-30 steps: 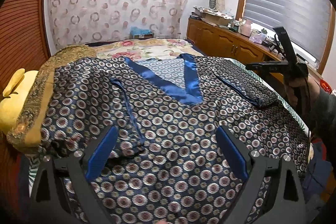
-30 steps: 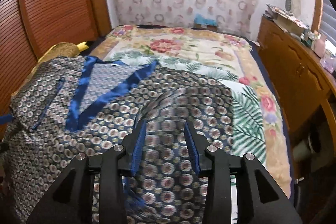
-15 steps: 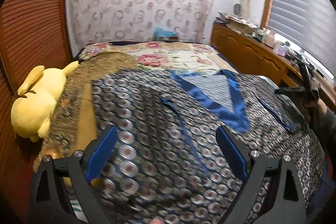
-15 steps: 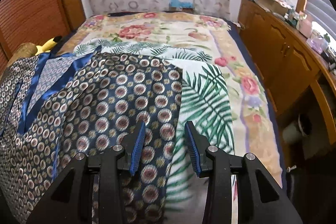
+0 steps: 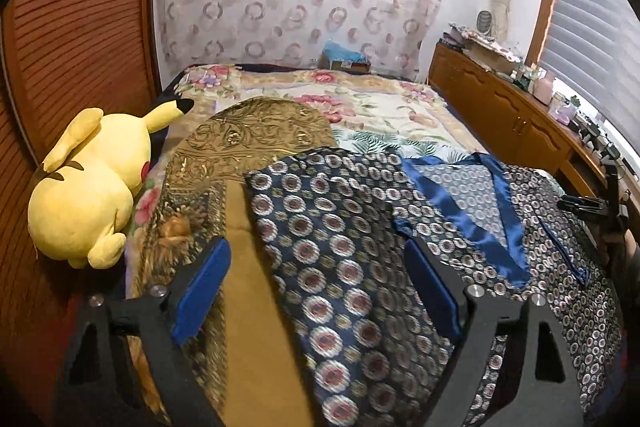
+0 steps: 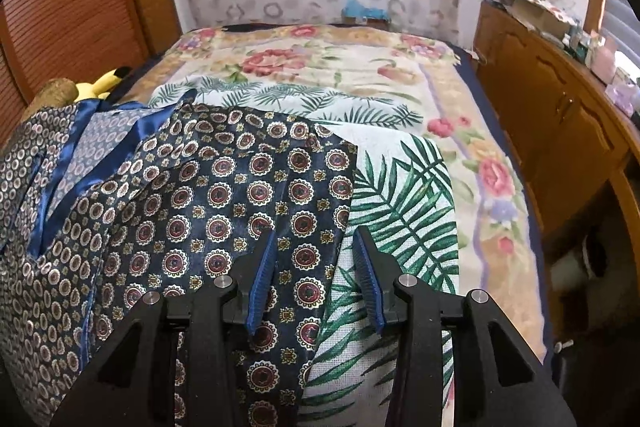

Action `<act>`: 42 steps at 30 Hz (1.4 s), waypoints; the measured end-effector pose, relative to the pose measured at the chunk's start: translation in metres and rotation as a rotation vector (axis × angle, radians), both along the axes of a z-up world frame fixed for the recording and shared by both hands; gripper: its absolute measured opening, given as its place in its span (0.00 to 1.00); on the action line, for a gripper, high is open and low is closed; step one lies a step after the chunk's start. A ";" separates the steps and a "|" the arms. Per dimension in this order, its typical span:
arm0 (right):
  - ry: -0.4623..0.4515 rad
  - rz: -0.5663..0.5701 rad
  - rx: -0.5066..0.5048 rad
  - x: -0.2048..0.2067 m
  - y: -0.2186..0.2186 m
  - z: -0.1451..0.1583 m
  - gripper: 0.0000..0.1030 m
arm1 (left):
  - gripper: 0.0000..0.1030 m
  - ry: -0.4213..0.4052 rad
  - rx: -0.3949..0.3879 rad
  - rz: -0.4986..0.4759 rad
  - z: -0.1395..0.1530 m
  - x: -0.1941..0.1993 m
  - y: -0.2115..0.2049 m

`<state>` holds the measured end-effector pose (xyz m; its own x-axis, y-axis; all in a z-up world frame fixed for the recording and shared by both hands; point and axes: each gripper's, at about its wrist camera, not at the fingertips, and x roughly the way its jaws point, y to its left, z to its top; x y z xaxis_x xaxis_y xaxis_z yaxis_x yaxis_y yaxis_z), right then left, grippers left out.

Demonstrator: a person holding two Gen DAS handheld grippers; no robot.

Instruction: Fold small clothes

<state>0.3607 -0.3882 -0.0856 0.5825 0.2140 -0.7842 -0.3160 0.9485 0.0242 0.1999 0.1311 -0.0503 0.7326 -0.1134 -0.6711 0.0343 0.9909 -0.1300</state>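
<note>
Through my left wrist camera, my left gripper (image 5: 316,291) hangs over the patterned navy garment (image 5: 344,227), which lies spread on the bed (image 5: 392,115). Its jaws are wide but closing, the garment's left edge and a gold cloth (image 5: 248,291) beneath them, pads not touching anything. A yellow plush toy (image 5: 88,183) lies to the left (against the wooden wall). My right gripper (image 5: 600,205) shows at the far right edge.

Through my right wrist camera, my right gripper (image 6: 316,279) stands partly spread above the garment's right edge (image 6: 336,187), gripping nothing; fern-print bedding lies beside it.
</note>
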 end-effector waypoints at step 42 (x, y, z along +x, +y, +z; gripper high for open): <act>0.032 0.051 0.005 0.023 0.000 0.002 0.36 | 0.00 0.062 -0.002 -0.113 0.004 0.053 0.004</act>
